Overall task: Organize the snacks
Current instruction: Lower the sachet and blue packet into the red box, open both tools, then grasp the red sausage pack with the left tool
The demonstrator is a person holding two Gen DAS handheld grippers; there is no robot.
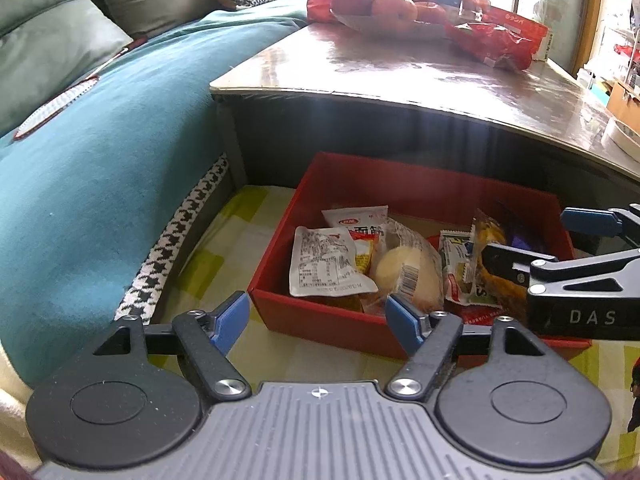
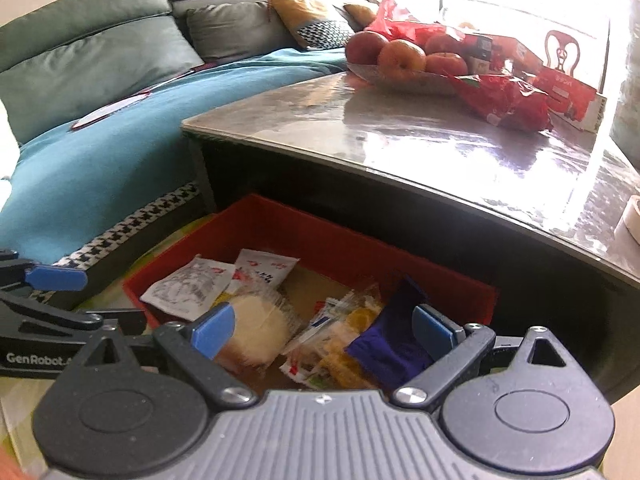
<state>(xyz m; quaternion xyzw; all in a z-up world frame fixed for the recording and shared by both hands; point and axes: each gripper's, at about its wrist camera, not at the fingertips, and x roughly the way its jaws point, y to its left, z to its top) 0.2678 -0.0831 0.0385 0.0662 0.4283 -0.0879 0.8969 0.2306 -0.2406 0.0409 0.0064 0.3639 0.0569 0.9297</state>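
A red open box sits on the floor mat under the table's edge. It holds several snacks: a white printed packet, a wrapped pale bun, a green-and-white packet and a yellow snack. My left gripper hovers open over the box's near left corner, nothing between its blue pads. My right gripper is open above the bun, a yellow packet and a purple packet. Each gripper also shows in the other's view, right gripper and left gripper.
A glossy coffee table overhangs the box's far side, carrying a bowl of apples and red bags. A sofa with a teal blanket stands close on the left. The floor has a green checked mat.
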